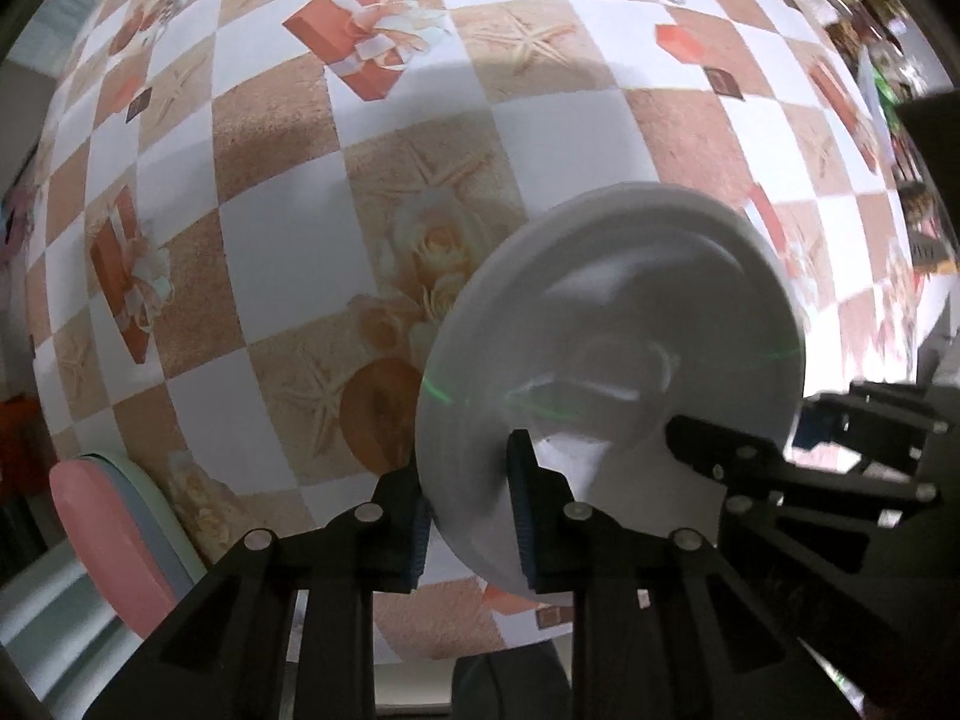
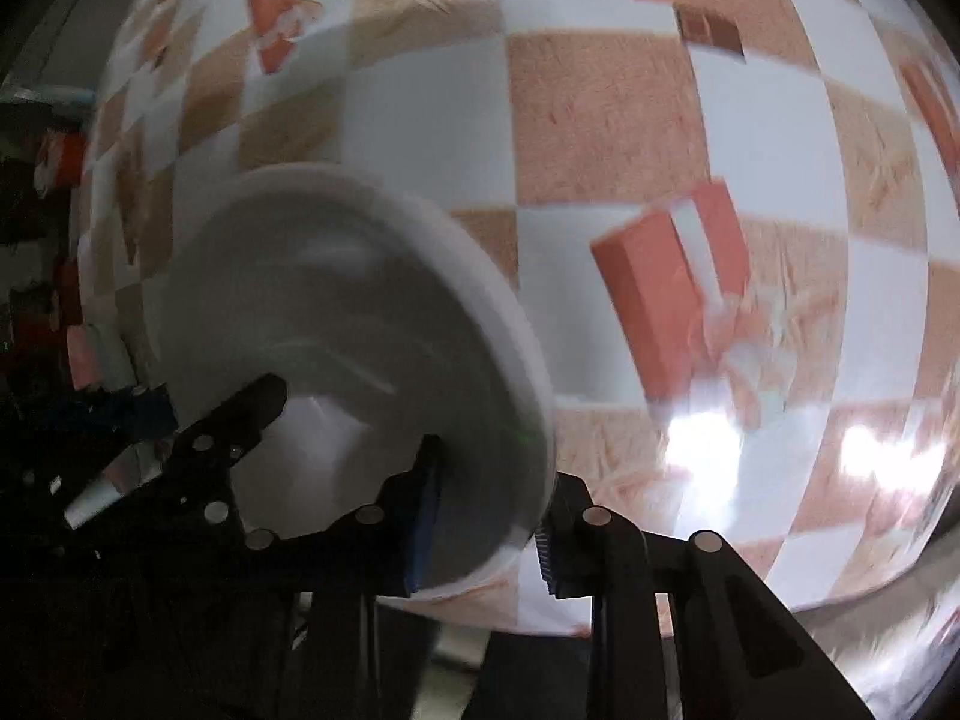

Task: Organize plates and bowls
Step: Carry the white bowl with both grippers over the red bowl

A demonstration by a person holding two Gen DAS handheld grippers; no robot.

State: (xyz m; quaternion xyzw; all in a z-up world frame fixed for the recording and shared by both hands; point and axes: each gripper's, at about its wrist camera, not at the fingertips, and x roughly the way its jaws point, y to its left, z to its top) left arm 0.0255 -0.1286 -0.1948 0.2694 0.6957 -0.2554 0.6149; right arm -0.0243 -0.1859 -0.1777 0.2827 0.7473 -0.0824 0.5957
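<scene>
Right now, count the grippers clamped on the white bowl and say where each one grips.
2. The left gripper pinches the white bowl at its near rim; the right gripper pinches the opposite rim, one finger inside the bowl. No other gripper shows.

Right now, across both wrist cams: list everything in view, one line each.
White round ceramic plate: 1, white, held up off the table, tilted, both grippers on its rim.
Stack of pastel plates: count unclear, pink on top with pale blue and green edges, lower left of the left wrist view.
Checkered tablecloth with gift box and starfish prints: 1, white and tan, covering the table.
Clutter: blurred, mixed colours, far upper right table edge.
Left gripper: 1, black, shut on the plate rim.
Right gripper: 1, black, shut on the opposite rim.
</scene>
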